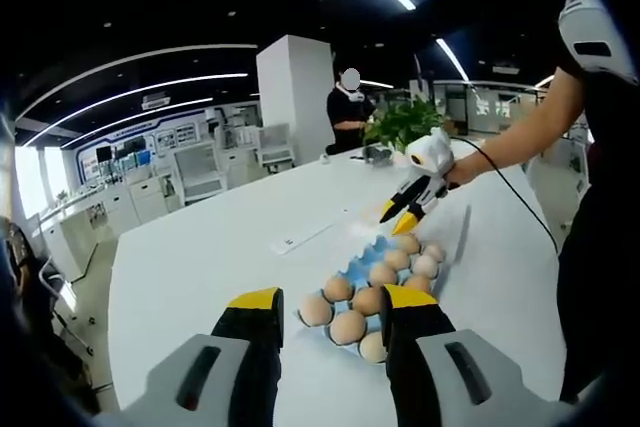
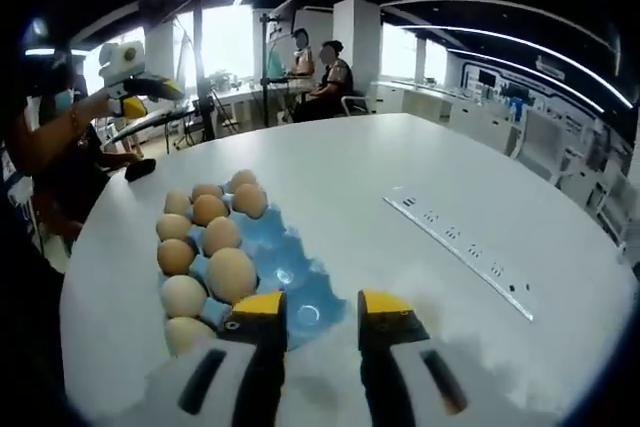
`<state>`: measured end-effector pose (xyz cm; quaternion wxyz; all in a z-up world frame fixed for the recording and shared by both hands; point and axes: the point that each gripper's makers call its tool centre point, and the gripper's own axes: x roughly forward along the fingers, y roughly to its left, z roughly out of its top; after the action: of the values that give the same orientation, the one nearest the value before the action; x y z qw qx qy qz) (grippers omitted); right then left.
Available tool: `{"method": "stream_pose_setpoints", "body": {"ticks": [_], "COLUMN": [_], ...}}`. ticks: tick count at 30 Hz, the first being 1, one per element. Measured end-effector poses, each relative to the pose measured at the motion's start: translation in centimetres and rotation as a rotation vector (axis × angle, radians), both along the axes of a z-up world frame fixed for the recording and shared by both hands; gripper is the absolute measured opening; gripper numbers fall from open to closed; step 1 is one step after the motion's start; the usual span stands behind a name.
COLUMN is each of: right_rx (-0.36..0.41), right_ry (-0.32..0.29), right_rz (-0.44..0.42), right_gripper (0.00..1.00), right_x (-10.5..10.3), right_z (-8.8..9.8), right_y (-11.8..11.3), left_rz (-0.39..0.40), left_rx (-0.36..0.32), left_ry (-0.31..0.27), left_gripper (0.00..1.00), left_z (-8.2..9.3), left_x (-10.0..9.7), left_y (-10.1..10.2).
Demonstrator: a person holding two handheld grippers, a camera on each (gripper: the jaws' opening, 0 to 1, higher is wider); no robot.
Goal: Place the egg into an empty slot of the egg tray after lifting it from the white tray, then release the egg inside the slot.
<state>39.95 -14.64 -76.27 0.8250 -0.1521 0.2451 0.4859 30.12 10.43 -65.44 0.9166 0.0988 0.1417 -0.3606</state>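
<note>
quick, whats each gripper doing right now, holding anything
left gripper: open, holding nothing
right gripper: open, holding nothing, above the egg tray

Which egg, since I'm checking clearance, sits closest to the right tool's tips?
The large brown egg bordering the empty slots of the blue egg tray, just beyond the right tool; the others lie farther off.

Large white round table (image 2: 420, 162): smooth, satin finish, faint ceiling-light sheen towards 12 o'clock. Blue moulded egg tray (image 2: 285, 262): thin glossy plastic, bright glints in its empty cups. Brown eggs (image 2: 232, 273): matt, finely dull shells. Left claw (image 1: 330, 312): yellow tips over black matt plastic, grey smooth plastic body. Right claw (image 2: 322, 315): same finish. White power strip (image 2: 455, 239) at 3 o'clock: smooth plastic.
</note>
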Motion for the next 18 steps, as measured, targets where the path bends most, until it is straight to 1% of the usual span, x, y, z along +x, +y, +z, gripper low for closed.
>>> {"method": "stream_pose_setpoints", "body": {"ticks": [1,2,5,13,18], "right_rx": [-0.001,-0.016,-0.018,-0.028,-0.043], "right_ry": [0.0,-0.007,-0.001,-0.006,-0.015], "right_rz": [-0.003,-0.019,-0.043,-0.079,-0.11], "right_gripper": [0.28,0.28,0.28,0.28,0.28], "right_x": [0.0,0.2,0.2,0.5,0.9], "right_z": [0.0,-0.1,-0.1,-0.2,0.0], "right_y": [-0.2,-1.3,-2.5,-4.4,-6.3], "left_rz": [-0.001,-0.003,-0.008,-0.015,-0.009], "left_rx": [0.0,-0.003,-0.002,-0.004,0.001], "left_ry": [0.0,-0.001,0.001,-0.002,-0.002], "left_gripper": [0.39,0.39,0.39,0.39,0.39], "left_z": [0.0,0.0,-0.1,0.1,0.2], "left_x": [0.0,0.0,0.1,0.2,0.2], "left_y": [0.0,-0.1,-0.3,-0.7,-0.4]}}
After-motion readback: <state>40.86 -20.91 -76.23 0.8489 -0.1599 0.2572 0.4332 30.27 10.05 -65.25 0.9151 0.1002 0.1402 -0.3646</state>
